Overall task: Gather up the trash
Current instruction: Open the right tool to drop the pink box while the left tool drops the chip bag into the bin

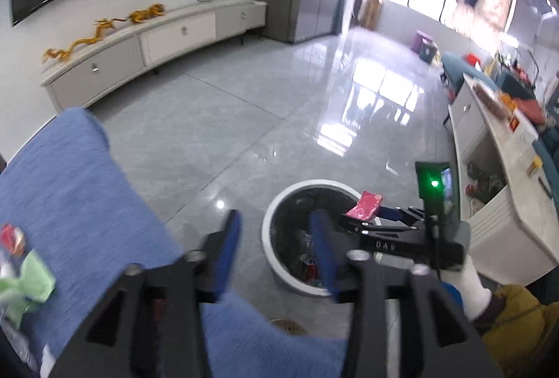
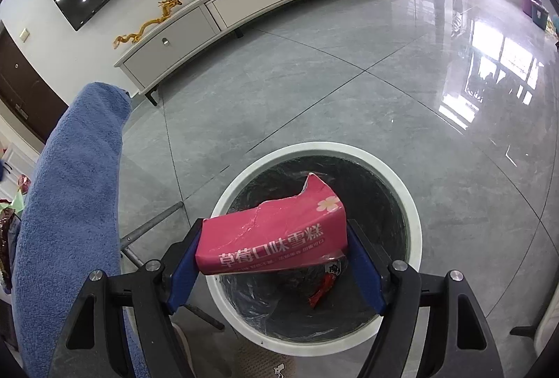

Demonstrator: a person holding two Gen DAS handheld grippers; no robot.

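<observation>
While the pink box (image 2: pixel 272 234) sits clamped between the blue pads of the right gripper (image 2: pixel 274 259), it hangs directly over the mouth of the round white bin (image 2: pixel 414 203), tilted with its torn end pointing away from the camera. White lettering runs along its near side and a small flower mark sits near one corner. Below it, the bin's black liner (image 2: pixel 377 203) holds a few scraps, among them a red wrapper (image 2: pixel 323 290).

From the left wrist view the same box (image 1: pixel 363 206) shows at the bin's far rim (image 1: pixel 279 203), gripped by the right gripper (image 1: pixel 363 220), which a white-gloved hand (image 1: pixel 468 283) carries. The left gripper (image 1: pixel 279 252) stands with its jaws apart and nothing between them, pointed down towards the bin's near edge.

Left of the bin lies a blue towel (image 1: pixel 70 189), with a green wrapper (image 1: pixel 28 283) and a red one (image 1: pixel 12 240) resting on it. Grey glossy floor tiles (image 2: pixel 349 98) spread out to a long white TV cabinet (image 2: pixel 244 0).
</observation>
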